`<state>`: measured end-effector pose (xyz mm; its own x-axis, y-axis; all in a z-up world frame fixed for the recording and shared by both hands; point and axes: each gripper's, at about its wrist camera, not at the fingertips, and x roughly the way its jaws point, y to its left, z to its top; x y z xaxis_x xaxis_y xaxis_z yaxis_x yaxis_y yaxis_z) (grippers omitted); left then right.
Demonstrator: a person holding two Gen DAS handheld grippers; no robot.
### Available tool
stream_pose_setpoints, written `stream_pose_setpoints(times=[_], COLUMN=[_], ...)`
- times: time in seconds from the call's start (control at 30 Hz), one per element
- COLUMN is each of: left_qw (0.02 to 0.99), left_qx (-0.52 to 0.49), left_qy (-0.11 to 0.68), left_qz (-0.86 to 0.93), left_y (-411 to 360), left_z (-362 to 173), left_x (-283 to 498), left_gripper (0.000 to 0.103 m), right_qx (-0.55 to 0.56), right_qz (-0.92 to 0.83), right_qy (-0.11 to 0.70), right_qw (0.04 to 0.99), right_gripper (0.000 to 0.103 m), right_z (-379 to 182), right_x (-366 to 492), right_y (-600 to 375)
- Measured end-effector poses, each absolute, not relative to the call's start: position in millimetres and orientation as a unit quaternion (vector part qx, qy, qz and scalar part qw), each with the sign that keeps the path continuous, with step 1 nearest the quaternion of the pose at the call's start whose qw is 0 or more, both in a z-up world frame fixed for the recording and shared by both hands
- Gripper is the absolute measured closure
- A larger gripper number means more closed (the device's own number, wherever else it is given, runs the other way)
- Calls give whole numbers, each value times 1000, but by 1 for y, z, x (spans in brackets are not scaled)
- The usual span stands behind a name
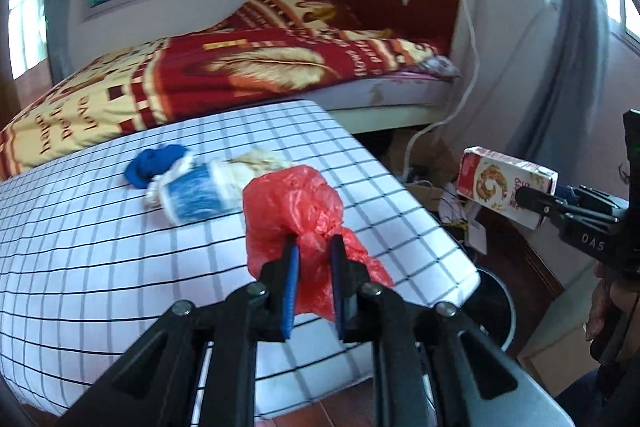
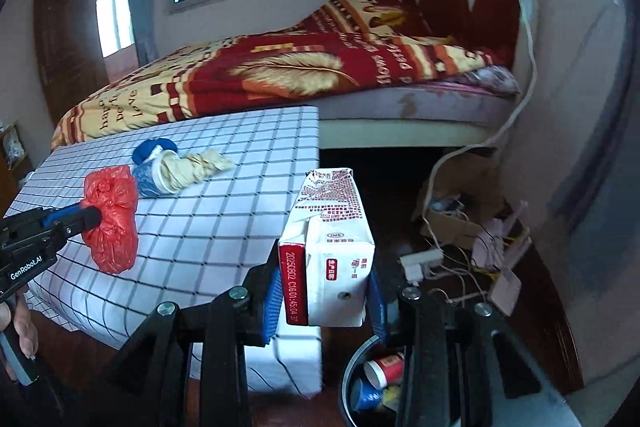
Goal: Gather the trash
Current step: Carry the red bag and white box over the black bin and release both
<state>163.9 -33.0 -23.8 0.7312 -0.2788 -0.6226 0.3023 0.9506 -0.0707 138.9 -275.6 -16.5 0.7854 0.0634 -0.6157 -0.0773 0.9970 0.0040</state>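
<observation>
Behind everything, far across the room, a bed (image 1: pixel 224 75) with a red-and-yellow quilt runs left to right under the window. Nearer sits a table (image 1: pixel 100 267) in a white checked cloth, its right corner close to a dark bin (image 2: pixel 352 371) on the floor. Only part of the bin's rim shows, the rest cut off behind the right gripper's frame; inside it a red-and-white cup and something blue can be made out (little else is readable).

A carton (image 2: pixel 328 247) is clamped between the right gripper's (image 2: pixel 324 301) blue pads, held above the bin, long axis running away from the camera and tilted upward, its folded top pointing far. A red bag (image 1: pixel 296 223) is pinched in the left gripper (image 1: pixel 314 259), bunched and hanging over the table's right part; its lower end is hidden behind the fingers. Farther left on the cloth lie a blue cup (image 1: pixel 192 195) on its side with a cream rag (image 1: pixel 260 163) stuffed in its mouth, and a blue wad (image 1: pixel 154 165) touching it.
</observation>
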Motion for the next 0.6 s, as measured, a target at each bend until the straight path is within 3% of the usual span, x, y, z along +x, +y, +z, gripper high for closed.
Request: stream_pose_setpoints(times=[0.6], left_qw=[896], left_qx=[64], left_qy=[353], left_qz=[-261], left_y=[-154], left_z=[-41], left_x=[136], left_gripper=[88], right_qx=[19], right_qz=[-34], right_qy=[354], right_qw=[935], right_gripper=[65], right_z=[-39], right_x=[72], right_y=[-379])
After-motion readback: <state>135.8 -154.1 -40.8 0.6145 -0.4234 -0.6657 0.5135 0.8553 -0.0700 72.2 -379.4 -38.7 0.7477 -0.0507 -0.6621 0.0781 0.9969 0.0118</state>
